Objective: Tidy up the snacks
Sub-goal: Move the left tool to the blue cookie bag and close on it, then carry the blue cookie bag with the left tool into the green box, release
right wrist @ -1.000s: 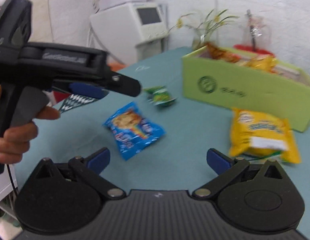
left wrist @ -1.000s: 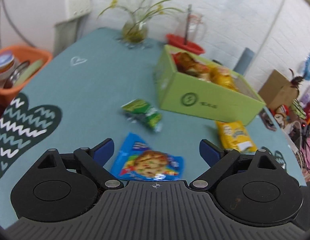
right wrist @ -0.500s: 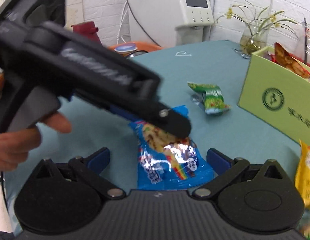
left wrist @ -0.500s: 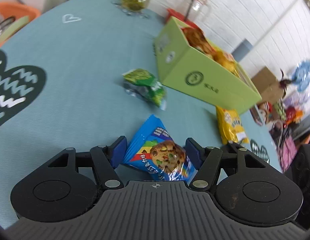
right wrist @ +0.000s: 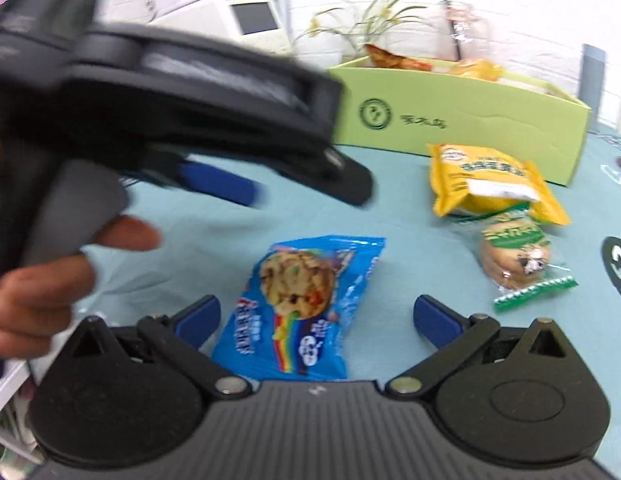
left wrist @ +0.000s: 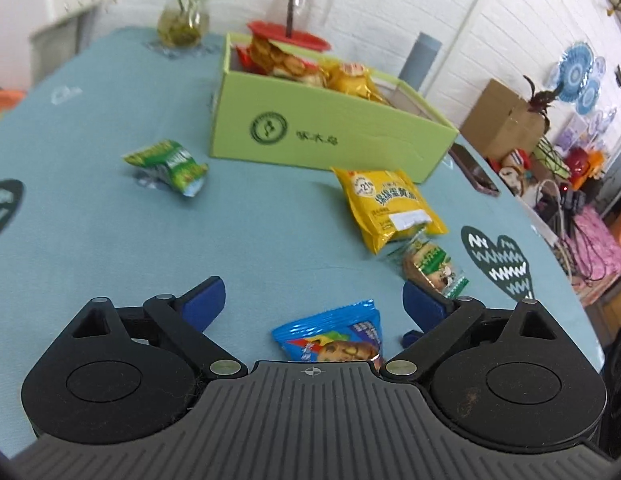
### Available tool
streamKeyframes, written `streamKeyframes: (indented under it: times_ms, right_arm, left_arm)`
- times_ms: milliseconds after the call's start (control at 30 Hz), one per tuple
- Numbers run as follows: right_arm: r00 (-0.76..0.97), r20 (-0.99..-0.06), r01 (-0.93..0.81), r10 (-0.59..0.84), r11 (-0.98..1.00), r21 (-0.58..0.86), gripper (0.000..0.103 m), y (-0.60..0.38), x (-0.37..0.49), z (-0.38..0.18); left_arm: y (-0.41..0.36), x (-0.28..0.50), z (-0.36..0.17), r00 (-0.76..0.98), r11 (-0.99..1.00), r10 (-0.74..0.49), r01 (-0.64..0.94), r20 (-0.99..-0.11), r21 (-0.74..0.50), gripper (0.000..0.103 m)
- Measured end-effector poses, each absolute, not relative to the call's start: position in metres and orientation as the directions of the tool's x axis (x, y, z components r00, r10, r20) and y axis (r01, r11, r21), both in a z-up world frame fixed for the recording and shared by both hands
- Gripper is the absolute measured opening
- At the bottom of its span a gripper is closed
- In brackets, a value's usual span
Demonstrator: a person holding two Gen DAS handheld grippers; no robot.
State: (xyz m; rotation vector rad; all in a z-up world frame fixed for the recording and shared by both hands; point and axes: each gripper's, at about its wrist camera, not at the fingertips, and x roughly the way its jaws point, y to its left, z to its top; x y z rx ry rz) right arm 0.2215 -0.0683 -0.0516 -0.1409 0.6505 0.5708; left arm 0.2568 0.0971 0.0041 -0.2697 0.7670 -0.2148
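Left tool lets the cookie pack go; nothing boxed yet.

The left tool (left wrist: 313,304), clamped on the cookie pack (left wrist: 334,338) half a second ago, has just been opening; its jaws stand apart, the pack lying loose on the bench (left wrist: 90,128) between them. The right tool (right wrist: 316,316) is apart too, straddling the pack. The box (left wrist: 330,136) waits beyond.
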Motion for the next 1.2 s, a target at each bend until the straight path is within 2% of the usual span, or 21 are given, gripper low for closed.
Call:
streamKeyframes:
  times_ms: [167, 267, 333, 400, 467, 733, 767, 800, 833, 867, 900, 933, 1033, 1200]
  right_arm:
    - [0.647, -0.622, -0.559, 0.441, 0.829, 0.007, 0.102, -0.061, 0.215, -0.051]
    - [0.641, -0.624, -0.568, 0.448, 0.823, 0.007, 0.102, -0.068, 0.213, -0.05]
    - [0.651, -0.637, -0.557, 0.413, 0.83, -0.031, 0.102, -0.062, 0.211, -0.05]
    - [0.653, -0.627, -0.537, 0.426, 0.844, 0.014, 0.102, -0.066, 0.204, -0.044]
    - [0.661, -0.593, -0.565, 0.46, 0.825, 0.01, 0.102, -0.068, 0.191, -0.038]
    - [0.639, -0.622, -0.591, 0.452, 0.806, -0.022, 0.102, -0.057, 0.196, -0.044]
    - [0.631, -0.625, -0.599, 0.459, 0.801, -0.017, 0.099, -0.057, 0.197, -0.045]
    - [0.616, -0.637, -0.607, 0.464, 0.794, -0.009, 0.085, -0.057, 0.199, -0.047]
    - [0.633, -0.621, -0.61, 0.462, 0.792, -0.032, 0.074, -0.057, 0.197, -0.046]
    - [0.623, -0.622, -0.617, 0.475, 0.787, -0.016, 0.062, -0.058, 0.197, -0.044]
    - [0.614, -0.626, -0.618, 0.481, 0.786, -0.002, 0.061, -0.06, 0.199, -0.043]
    - [0.614, -0.624, -0.616, 0.483, 0.787, 0.003, 0.06, -0.063, 0.201, -0.042]
    - [0.621, -0.607, -0.608, 0.496, 0.794, 0.026, 0.06, -0.075, 0.206, -0.034]
    - [0.695, -0.515, -0.59, 0.502, 0.808, -0.008, 0.061, -0.089, 0.231, 0.004]
  left_arm:
    - [0.104, 0.242, -0.004, 0.688, 0.933, -0.301, 0.07, -0.66, -0.353, 0.081]
    - [0.107, 0.241, -0.015, 0.663, 0.903, -0.349, 0.048, -0.662, -0.428, 0.074]
    - [0.107, 0.242, -0.02, 0.643, 0.901, -0.353, 0.038, -0.679, -0.433, 0.066]
    - [0.108, 0.241, -0.021, 0.643, 0.902, -0.346, 0.028, -0.683, -0.431, 0.061]
    - [0.11, 0.24, -0.02, 0.643, 0.897, -0.354, 0.026, -0.679, -0.442, 0.061]
    - [0.099, 0.238, -0.021, 0.615, 0.902, -0.372, 0.065, -0.695, -0.426, 0.056]
    - [0.099, 0.239, -0.022, 0.615, 0.898, -0.381, 0.069, -0.69, -0.435, 0.056]
    - [0.097, 0.24, -0.023, 0.615, 0.895, -0.39, 0.077, -0.685, -0.44, 0.052]
    - [0.095, 0.241, -0.024, 0.614, 0.894, -0.398, 0.09, -0.682, -0.44, 0.038]
    - [0.092, 0.243, -0.025, 0.607, 0.892, -0.411, 0.114, -0.681, -0.437, 0.032]
    - [0.09, 0.244, -0.026, 0.592, 0.88, -0.439, 0.13, -0.676, -0.458, 0.02]
    - [0.091, 0.246, -0.026, 0.584, 0.869, -0.454, 0.122, -0.673, -0.48, 0.016]
    - [0.085, 0.253, -0.019, 0.59, 0.853, -0.475, 0.128, -0.653, -0.506, 0.015]
    - [0.069, 0.284, 0.027, 0.65, 0.856, -0.479, 0.2, -0.59, -0.476, 0.015]
